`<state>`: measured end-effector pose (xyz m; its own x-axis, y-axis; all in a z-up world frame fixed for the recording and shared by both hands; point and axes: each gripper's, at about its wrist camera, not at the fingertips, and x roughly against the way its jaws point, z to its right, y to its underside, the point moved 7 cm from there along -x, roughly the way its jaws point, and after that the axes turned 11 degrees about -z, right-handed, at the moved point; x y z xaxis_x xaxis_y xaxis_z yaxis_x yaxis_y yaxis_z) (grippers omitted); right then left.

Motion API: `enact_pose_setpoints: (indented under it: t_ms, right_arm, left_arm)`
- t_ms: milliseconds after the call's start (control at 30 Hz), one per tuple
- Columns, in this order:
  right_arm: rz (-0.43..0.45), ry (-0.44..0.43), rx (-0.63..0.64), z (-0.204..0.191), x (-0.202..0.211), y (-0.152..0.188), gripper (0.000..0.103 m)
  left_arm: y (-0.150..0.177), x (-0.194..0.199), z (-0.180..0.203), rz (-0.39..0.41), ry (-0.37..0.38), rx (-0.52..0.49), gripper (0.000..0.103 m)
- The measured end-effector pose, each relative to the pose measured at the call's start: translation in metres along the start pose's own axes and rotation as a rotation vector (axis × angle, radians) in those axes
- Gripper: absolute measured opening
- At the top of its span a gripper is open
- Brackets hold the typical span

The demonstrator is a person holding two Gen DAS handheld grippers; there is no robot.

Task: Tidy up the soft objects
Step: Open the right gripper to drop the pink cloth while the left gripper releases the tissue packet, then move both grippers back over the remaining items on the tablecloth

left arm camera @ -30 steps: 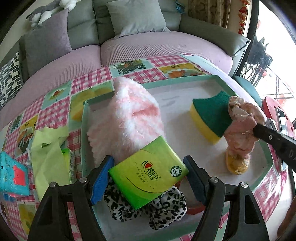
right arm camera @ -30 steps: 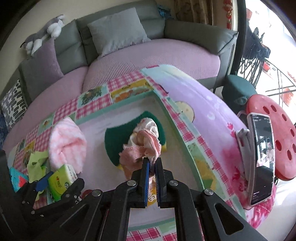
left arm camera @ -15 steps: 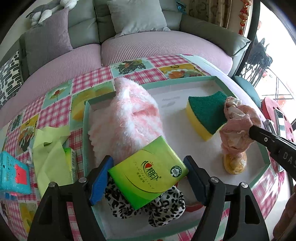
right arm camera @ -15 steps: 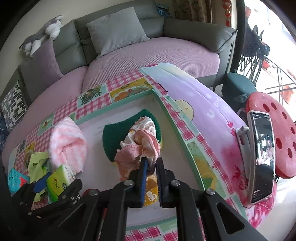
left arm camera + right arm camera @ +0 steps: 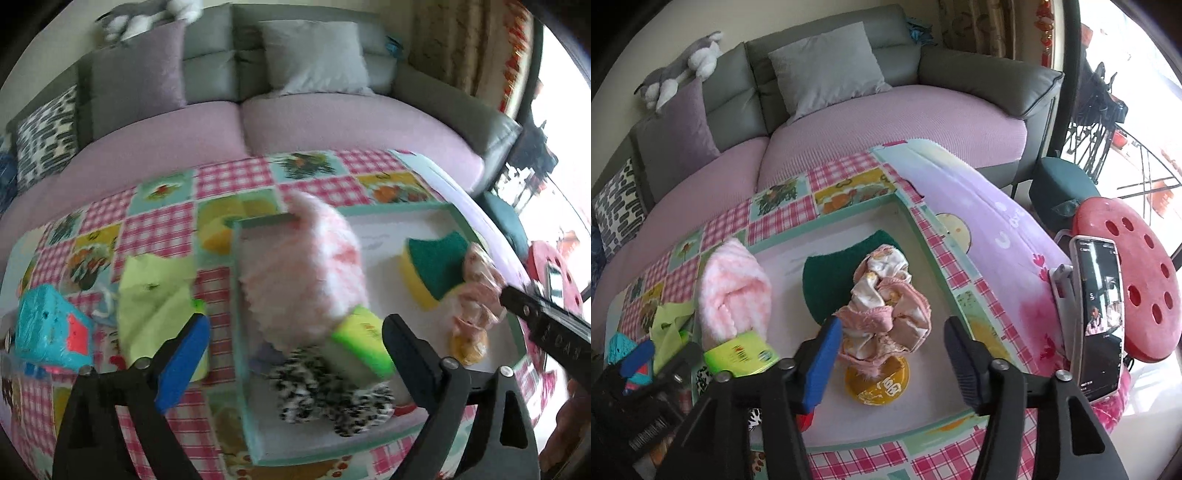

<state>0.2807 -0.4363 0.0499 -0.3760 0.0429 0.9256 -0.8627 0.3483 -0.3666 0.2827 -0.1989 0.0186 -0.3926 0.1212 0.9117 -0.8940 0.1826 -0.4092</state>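
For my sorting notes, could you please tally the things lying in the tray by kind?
Sponge: 1
Pink fluffy cloth: 1
Pink crumpled floral cloth: 1
Green tissue pack: 1
Leopard-print cloth: 1
Yellow round tin: 1
Total in the tray: 6

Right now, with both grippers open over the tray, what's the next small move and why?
Probably lift the right gripper straight up and away. Its jaws have just been opening, and the pink cloth now sits free in the tray, draped on the yellow lid, pads clear. The left gripper is open too, near the loose green cloth.
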Motion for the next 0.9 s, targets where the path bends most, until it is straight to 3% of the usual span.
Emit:
enact_pose_setpoints:
  t_ms: [133, 333, 633, 900]
  right_arm:
    - [-0.016, 0.0, 0.023, -0.007, -0.005, 0.001, 0.08]
    - [-0.03, -0.002, 0.09, -0.03, -0.012, 0.003, 0.103]
    - [-0.016, -0.02, 0.158, -0.062, -0.012, 0.004, 0.103]
    - [0.025, -0.112, 0.207, -0.106, -0.008, 0.006, 0.103]
  left_arm:
    - [0.0, -0.001, -0.038, 0.011, -0.071, 0.104, 0.095]
    - [0.008, -0.009, -0.085, -0.018, -0.11, 0.23, 0.095]
    - [0.016, 0.002, -0.125, -0.001, -0.137, 0.318, 0.095]
    - [0.022, 0.012, -0.159, 0.034, -0.127, 0.389, 0.095]
